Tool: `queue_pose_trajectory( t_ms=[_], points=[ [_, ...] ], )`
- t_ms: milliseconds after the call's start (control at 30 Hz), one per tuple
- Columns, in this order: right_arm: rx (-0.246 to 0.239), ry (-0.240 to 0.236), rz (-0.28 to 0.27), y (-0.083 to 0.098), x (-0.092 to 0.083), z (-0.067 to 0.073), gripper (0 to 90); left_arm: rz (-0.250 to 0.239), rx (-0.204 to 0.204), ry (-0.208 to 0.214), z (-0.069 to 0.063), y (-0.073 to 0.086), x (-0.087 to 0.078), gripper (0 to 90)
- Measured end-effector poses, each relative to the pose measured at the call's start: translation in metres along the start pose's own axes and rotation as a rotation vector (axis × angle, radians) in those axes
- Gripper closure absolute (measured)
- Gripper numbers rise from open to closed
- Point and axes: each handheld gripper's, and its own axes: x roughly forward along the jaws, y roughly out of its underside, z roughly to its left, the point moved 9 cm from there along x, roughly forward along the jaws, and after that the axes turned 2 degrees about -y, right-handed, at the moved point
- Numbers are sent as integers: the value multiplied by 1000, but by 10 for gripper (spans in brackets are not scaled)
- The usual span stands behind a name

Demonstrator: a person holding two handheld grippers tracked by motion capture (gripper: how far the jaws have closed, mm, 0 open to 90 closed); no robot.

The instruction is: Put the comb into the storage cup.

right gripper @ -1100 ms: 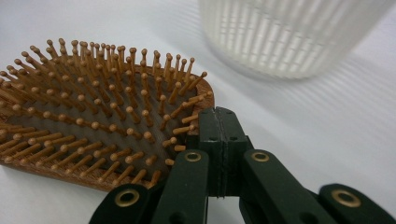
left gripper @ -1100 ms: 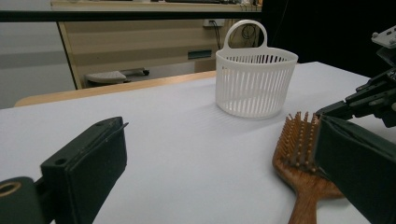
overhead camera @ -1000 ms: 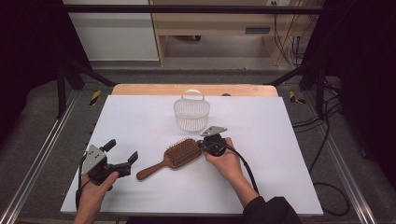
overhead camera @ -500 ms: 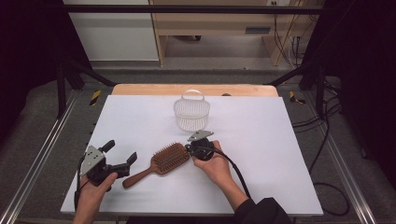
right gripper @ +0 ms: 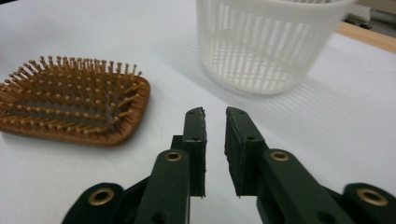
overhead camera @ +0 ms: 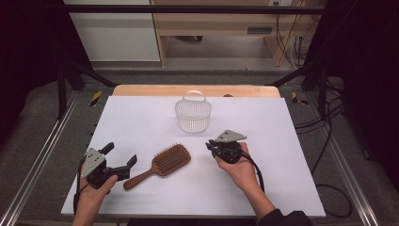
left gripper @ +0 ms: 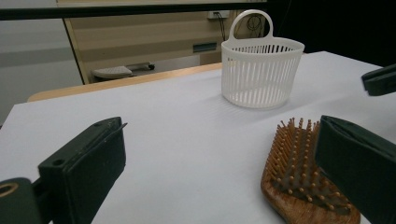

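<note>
The brown wooden paddle hairbrush (overhead camera: 162,164) lies flat on the white table top (overhead camera: 141,122), bristles up, near the front edge and a little left of the middle. Its long axis runs on a slant: the thin handle points toward the near left, the broad bristled head toward the far right. In the left gripper view the head (left gripper: 306,177) sits at the lower right, partly behind that gripper's right jaw; in the right gripper view the head (right gripper: 70,100) lies to the left of the jaws.

The left gripper (overhead camera: 120,160), held in the person's left hand (overhead camera: 91,195), rests just left of the brush handle with its jaws spread wide and nothing between them. The right gripper (overhead camera: 210,145), in the person's right hand (overhead camera: 240,169), is right of the brush head and apart from it; its jaws have just been opening and stand a narrow gap apart, with nothing between them.

Farther back, near the middle of the table, stands an upright white slatted plastic basket with a loop handle (overhead camera: 193,113), well apart from the brush.
</note>
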Motion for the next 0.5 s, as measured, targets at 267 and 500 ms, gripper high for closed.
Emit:
queue_pose_trajectory(
  t_ms=[267,500],
  points=[
    [68,75,-67,16,-50,-32,359,33,39,8,-9,-4,1,22],
    [137,186,-149,31,-95,-66,89,52,68,28,-19,-17,7,23]
  ],
)
